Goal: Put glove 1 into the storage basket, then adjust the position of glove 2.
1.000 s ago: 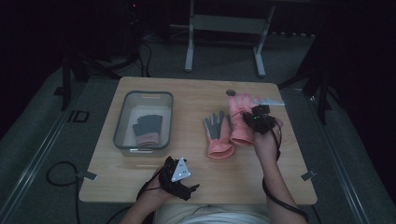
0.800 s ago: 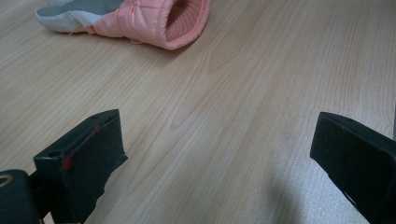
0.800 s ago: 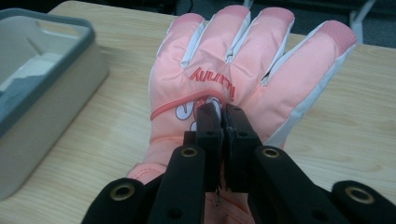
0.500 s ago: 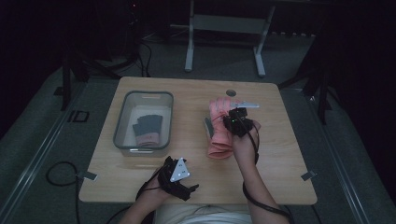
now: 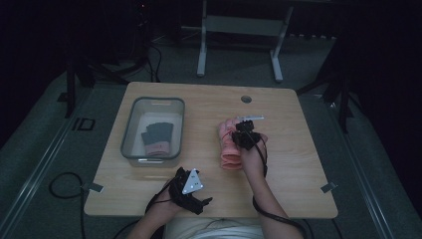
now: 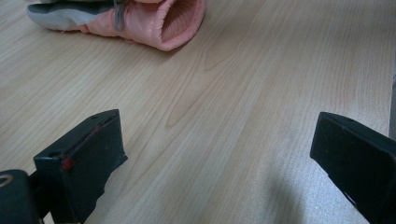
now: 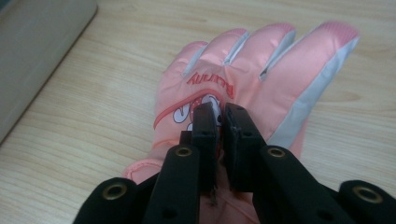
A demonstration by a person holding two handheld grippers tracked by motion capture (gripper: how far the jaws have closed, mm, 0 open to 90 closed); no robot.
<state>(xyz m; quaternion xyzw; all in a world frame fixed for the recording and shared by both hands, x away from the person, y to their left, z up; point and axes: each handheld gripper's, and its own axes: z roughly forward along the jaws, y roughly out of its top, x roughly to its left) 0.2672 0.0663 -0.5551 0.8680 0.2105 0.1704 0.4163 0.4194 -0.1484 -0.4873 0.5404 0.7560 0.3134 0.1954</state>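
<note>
We see the right gripper (image 7: 220, 123) over the back of a pink glove (image 7: 243, 79) lying mid-table, right of the grey bin (image 5: 130, 130); its jaws, nearly together, pinch the fabric and have just eased slightly apart. Red lettering, upside down, seems to read "BUNNY". Our left gripper (image 6: 219, 163) rests spread wide.

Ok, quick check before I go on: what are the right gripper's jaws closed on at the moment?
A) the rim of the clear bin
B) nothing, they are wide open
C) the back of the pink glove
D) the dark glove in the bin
C: in the right gripper view the right gripper has its jaws nearly together, pinching the fabric on the back of the pink glove, which lies on the table.
</note>
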